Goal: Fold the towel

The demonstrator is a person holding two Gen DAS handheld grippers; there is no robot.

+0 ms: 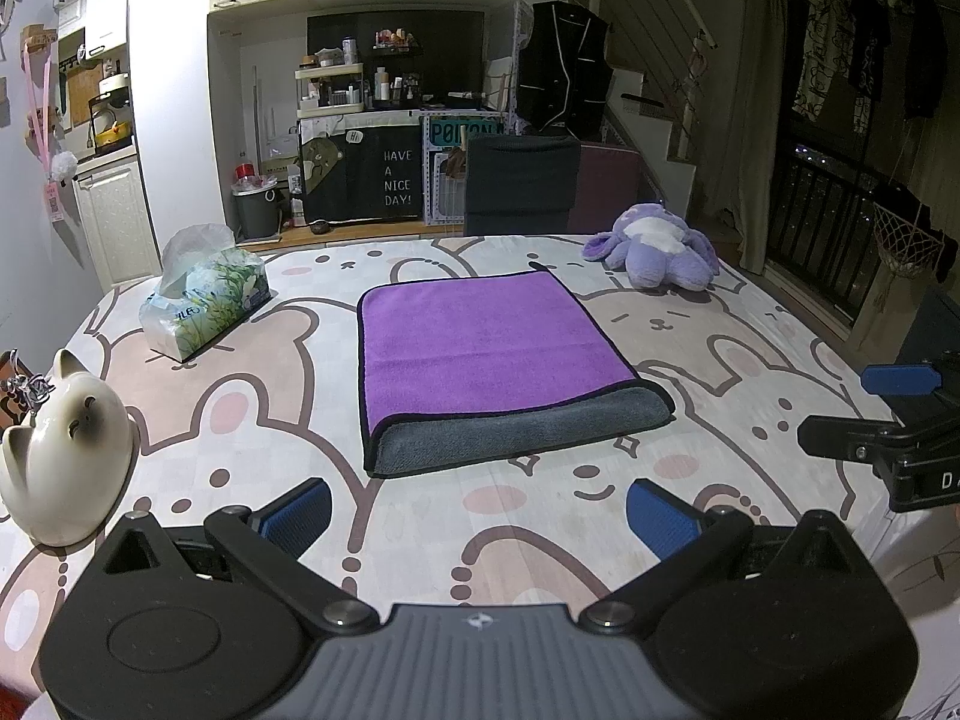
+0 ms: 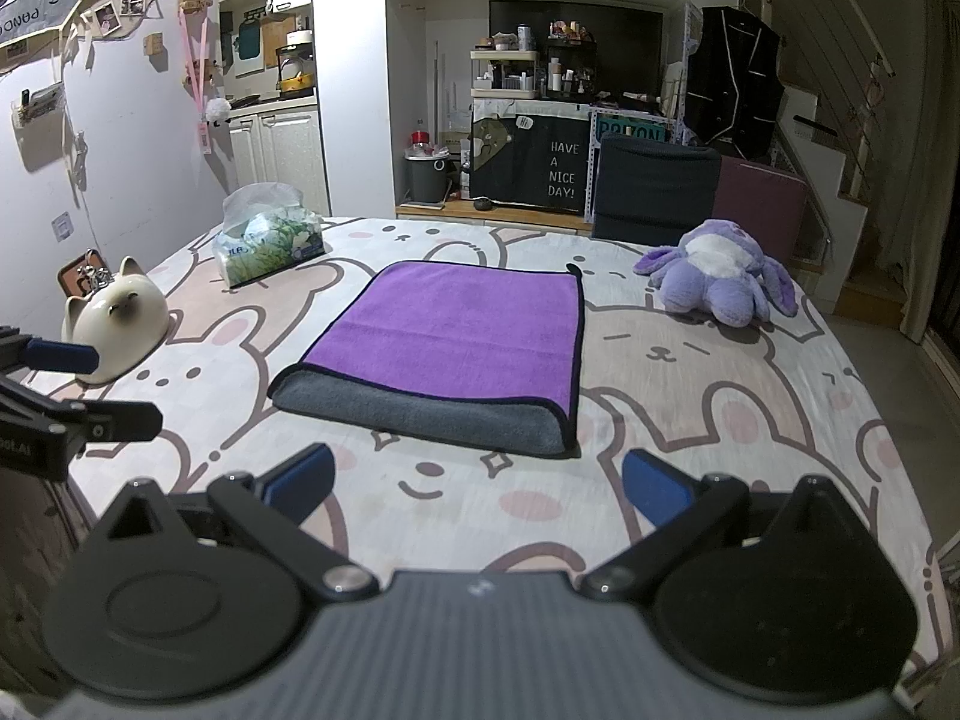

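Note:
A towel, purple on top and grey underneath with black trim (image 1: 486,348), lies folded over on the bunny-print table; its rounded grey fold faces me. It also shows in the right wrist view (image 2: 456,336). My left gripper (image 1: 480,516) is open and empty, a short way in front of the fold. My right gripper (image 2: 477,489) is open and empty too, just short of the fold's near edge. The right gripper shows at the right edge of the left wrist view (image 1: 888,420), and the left gripper at the left edge of the right wrist view (image 2: 66,390).
A tissue pack (image 1: 204,306) lies at the far left, a ceramic cat (image 1: 60,450) at the near left, a purple plush toy (image 1: 657,252) at the far right. A dark chair back (image 1: 522,186) stands behind the table. The table's right edge drops to the floor (image 2: 900,372).

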